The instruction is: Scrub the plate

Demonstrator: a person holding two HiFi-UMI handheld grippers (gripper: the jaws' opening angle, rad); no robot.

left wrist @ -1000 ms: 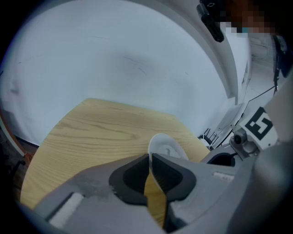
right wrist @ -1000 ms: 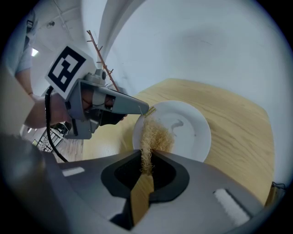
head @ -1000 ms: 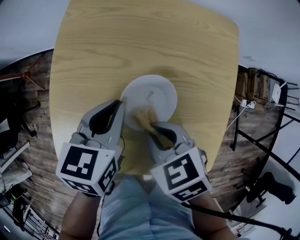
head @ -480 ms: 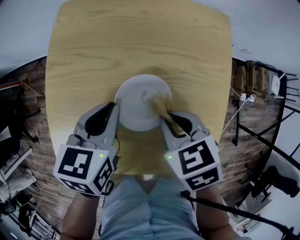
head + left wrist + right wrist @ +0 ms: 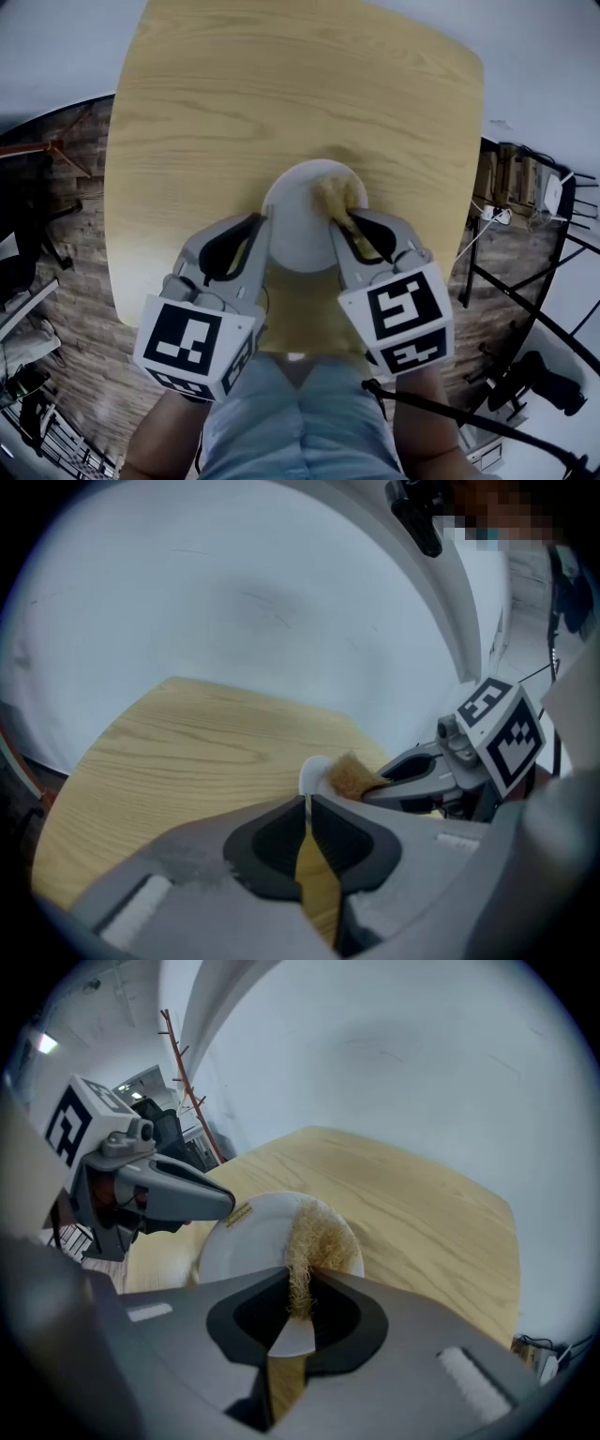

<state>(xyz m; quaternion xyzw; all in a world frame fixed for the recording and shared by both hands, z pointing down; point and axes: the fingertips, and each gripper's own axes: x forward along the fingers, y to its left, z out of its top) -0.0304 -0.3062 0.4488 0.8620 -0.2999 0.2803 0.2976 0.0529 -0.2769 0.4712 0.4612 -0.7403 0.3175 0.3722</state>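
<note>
A white plate (image 5: 302, 217) lies on the light wooden table (image 5: 234, 103), near its front edge. My left gripper (image 5: 264, 223) is shut on the plate's left rim (image 5: 307, 789). My right gripper (image 5: 339, 223) is shut on a tan fibrous scrubber (image 5: 334, 198), which lies pressed on the plate's right side. In the right gripper view the scrubber (image 5: 314, 1241) spreads over the plate (image 5: 248, 1241), with the left gripper (image 5: 225, 1206) at the plate's far rim. The left gripper view shows the plate edge-on, the scrubber (image 5: 349, 775) and the right gripper (image 5: 370, 789) behind it.
The table has rounded corners and stands on a dark wooden floor (image 5: 66, 244). A black metal frame (image 5: 525, 281) with cables stands to the right. A coat stand (image 5: 187, 1091) shows at the back in the right gripper view.
The scrubber has moved from the plate's front-left part to its right side, carried by my right gripper. My left gripper keeps its hold on the plate's rim.
</note>
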